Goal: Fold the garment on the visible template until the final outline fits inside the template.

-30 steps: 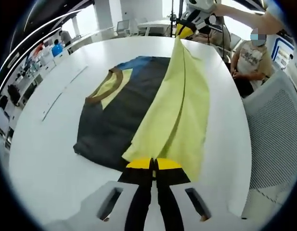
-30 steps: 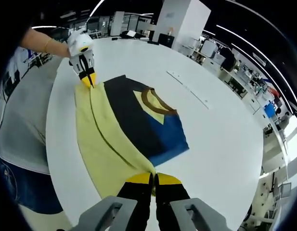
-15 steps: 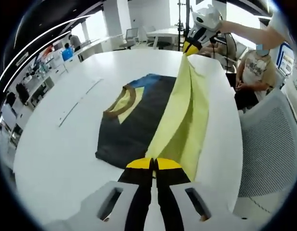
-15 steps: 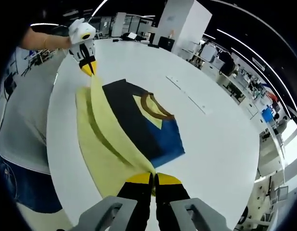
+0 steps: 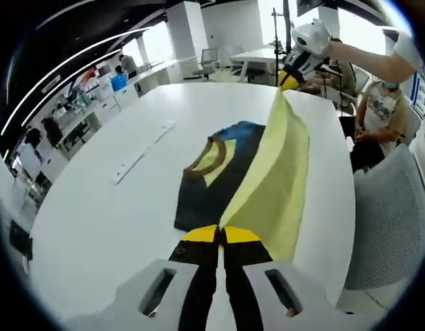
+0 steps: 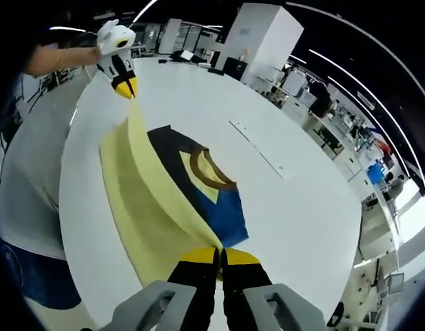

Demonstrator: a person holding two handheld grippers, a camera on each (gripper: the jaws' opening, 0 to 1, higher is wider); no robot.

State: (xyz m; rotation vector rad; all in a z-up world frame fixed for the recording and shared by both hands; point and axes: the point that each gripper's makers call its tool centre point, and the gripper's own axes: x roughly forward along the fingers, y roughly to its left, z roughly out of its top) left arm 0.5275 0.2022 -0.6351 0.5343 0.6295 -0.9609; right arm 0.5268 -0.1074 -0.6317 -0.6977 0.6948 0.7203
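The garment [image 5: 226, 172] lies spread on the big white table [image 5: 95, 227], a dark shirt with a blue patch and a brown collar ring, its yellow side panel lifted off the tabletop. The left gripper [image 5: 220, 234] has its jaws closed on one end of that yellow edge, and the right gripper [image 6: 220, 256] is clamped on the other end, so the panel hangs taut between them above the dark body of the garment.

I judge the fold as barely begun: one long side is raised and looks ready to go over, but nothing is laid down yet, and the far side and the ends are still flat and unfolded. I cannot make out any template outline on the table around the garment, so how much must come in is hard to say.

Beyond the garment, toward the far side of the table, a thin pale strip [image 5: 144, 148] lies well apart from it and out of the way. A mesh-backed chair [image 5: 388, 221] stands just beside the table on the yellow panel's side, and a seated person [image 5: 377, 114] is near there too; neither blocks the fold.
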